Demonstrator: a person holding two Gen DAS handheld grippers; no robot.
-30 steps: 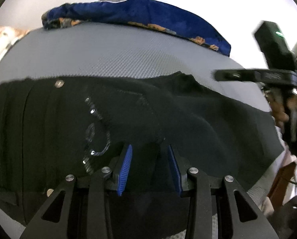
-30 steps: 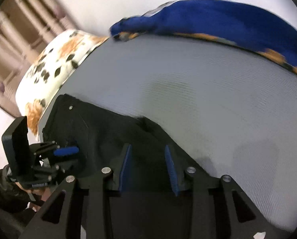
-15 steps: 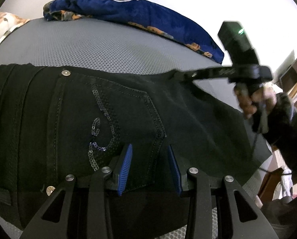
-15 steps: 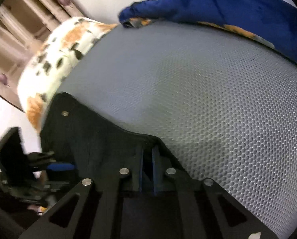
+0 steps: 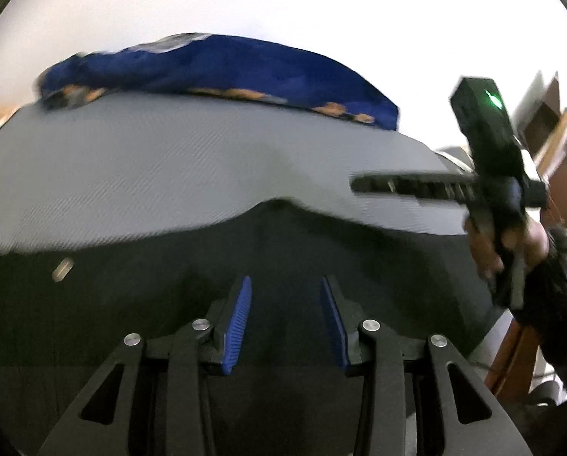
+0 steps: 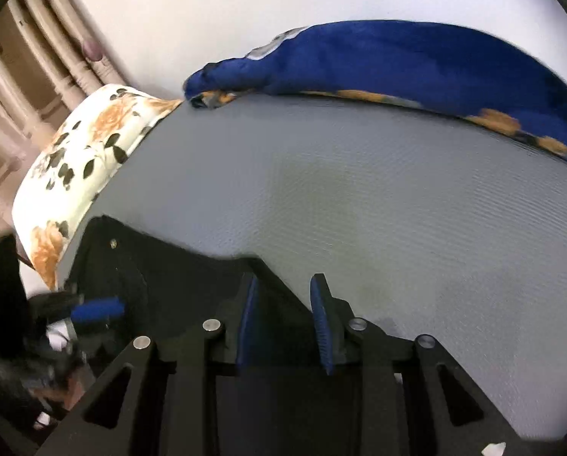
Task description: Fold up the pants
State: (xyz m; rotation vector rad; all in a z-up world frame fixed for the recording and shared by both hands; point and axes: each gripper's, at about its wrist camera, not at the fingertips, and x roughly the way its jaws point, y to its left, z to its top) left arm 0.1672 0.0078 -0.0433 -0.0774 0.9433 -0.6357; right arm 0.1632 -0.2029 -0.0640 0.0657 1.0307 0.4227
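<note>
Black pants lie spread on the grey mattress, a metal rivet showing at the left. My left gripper hovers over them, open, with nothing pressed between its blue pads. At the right a hand holds my right gripper just above the pants' far edge. In the right wrist view the pants fill the lower left. My right gripper has its jaws opening; the pants' edge lies under them, not pinched. One of the left gripper's blue fingers shows at far left.
A blue blanket with orange patches lies along the far side of the mattress. A floral pillow sits at the left end, with wooden spindles behind it. Brown wooden furniture stands past the right edge.
The right gripper closed on the pants' edge half a second ago and has now opened and lifted off. The left gripper has pulled back and up, blurring its view.
</note>
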